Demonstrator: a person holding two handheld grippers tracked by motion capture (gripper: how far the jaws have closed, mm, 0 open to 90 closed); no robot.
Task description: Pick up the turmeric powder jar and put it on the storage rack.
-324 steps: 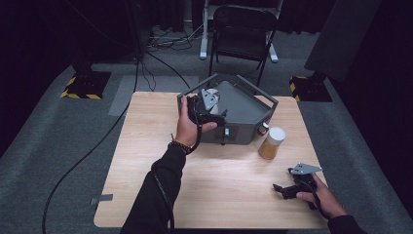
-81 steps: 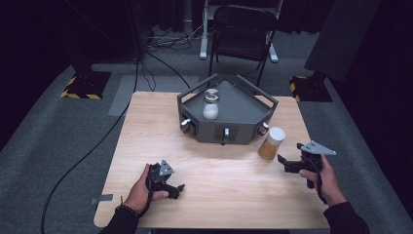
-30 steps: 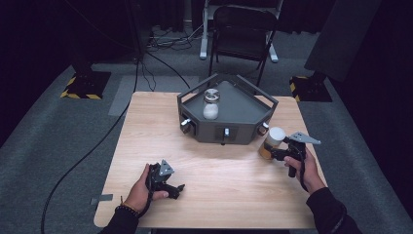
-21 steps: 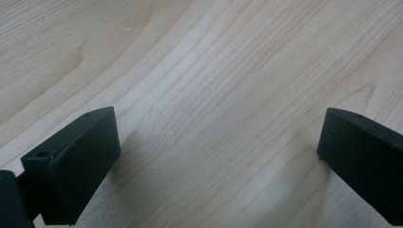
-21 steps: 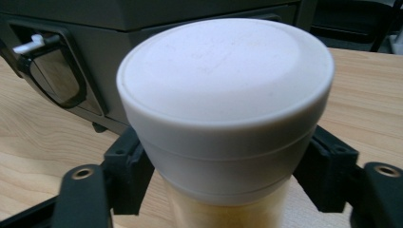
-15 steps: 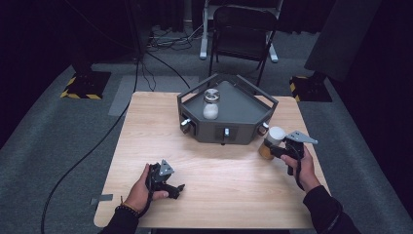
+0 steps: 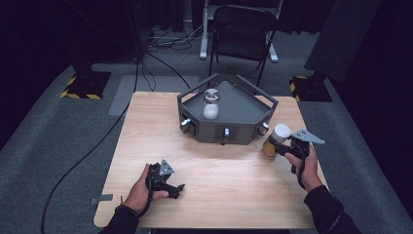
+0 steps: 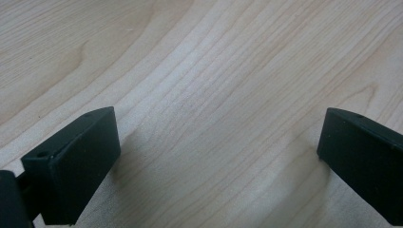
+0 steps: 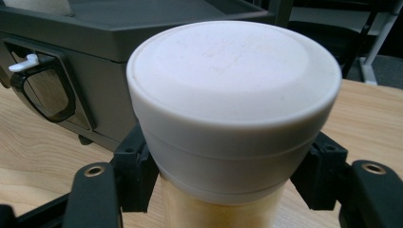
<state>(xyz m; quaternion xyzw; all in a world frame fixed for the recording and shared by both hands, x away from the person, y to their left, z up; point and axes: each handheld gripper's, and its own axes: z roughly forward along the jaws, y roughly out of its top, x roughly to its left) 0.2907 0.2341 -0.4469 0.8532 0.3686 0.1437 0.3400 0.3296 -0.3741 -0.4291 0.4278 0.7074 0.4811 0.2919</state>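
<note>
Since a second ago: right claw (image 7: pixel 278 146) closed onto jar (image 7: pixel 275 139), now clamped just beneath its white lid (image 9: pixel 233 95). Left claw (image 8: pixel 218 156) spread apart over bare bench (image 8: pixel 214 71).

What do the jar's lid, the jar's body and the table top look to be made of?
Jar lid: probably matte white plastic, with an even surface, rounded rim and no sheen. Jar body: amber, translucent-looking plastic or glass; too little shows to tell which. Table top: pale wood or wood-look laminate, with flowing grain lines and a smooth satin finish.
</note>
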